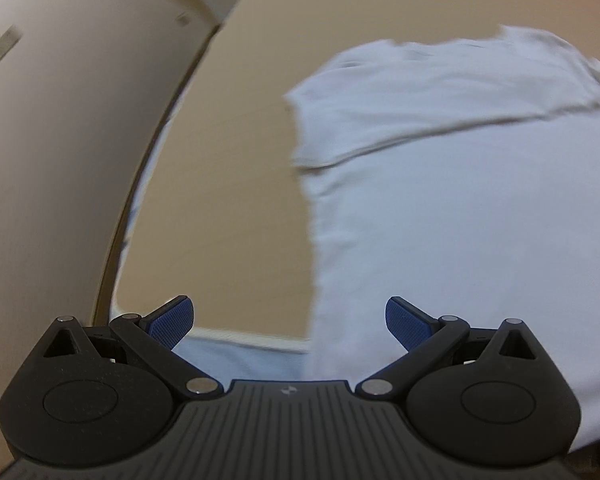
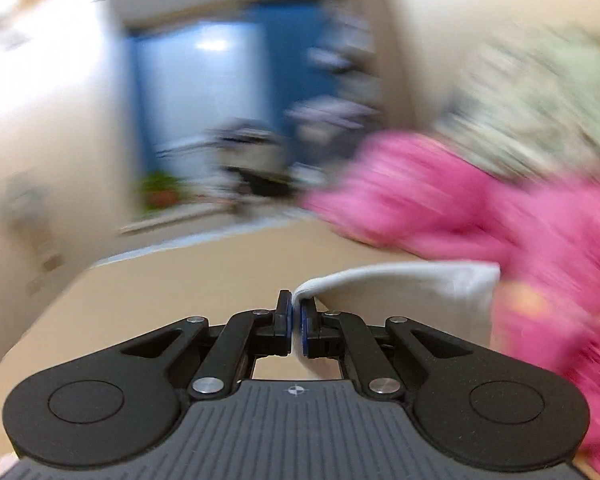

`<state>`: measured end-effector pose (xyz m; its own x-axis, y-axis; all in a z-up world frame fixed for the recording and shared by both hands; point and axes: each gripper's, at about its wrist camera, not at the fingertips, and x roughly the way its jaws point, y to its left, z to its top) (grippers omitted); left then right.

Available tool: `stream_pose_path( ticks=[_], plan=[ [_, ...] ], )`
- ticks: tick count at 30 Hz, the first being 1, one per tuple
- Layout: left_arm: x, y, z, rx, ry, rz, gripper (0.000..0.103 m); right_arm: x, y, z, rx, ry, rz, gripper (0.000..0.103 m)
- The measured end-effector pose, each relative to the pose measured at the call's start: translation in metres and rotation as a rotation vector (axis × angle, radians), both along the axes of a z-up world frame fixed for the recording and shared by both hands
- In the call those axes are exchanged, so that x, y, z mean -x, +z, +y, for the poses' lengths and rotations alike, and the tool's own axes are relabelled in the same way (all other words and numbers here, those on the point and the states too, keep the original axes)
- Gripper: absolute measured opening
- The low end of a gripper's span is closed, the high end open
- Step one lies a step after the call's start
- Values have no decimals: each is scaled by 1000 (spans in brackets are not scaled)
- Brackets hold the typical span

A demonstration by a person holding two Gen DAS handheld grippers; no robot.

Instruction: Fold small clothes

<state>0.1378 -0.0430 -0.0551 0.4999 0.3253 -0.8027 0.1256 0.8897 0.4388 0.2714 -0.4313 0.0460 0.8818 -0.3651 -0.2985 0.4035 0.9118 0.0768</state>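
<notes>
Right wrist: claw [image 2: 296,320] pinches soft white garment [image 2: 412,284] over smooth tan table [image 2: 160,300].

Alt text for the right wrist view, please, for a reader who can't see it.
The right gripper has its jaws shut on an edge of a white garment, which trails off to the right above a tan table. Behind it lies a heap of pink clothing, and a blue-framed window shows in the blurred background.

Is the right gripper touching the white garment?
Touching. The right wrist view shows the right gripper shut on a fold of the white garment, cloth pinched between its pads.
</notes>
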Motion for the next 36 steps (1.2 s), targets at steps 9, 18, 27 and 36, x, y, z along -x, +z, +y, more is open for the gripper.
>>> stream_pose_path(
  ticks=[9,18,27,36],
  plan=[
    [-7,10,84,58,159,-50,102,-31,-111,228,30,526,393,49],
    [-17,13,52,102,84,-70,102,44,-84,100,-88,267,357,54],
    [-58,17,14,105,31,-109,102,35,-95,-33,-251,27,307,52],
    [-125,-15,-19,108,30,-47,102,-61,-163,-51,-165,25,492,51]
  ],
)
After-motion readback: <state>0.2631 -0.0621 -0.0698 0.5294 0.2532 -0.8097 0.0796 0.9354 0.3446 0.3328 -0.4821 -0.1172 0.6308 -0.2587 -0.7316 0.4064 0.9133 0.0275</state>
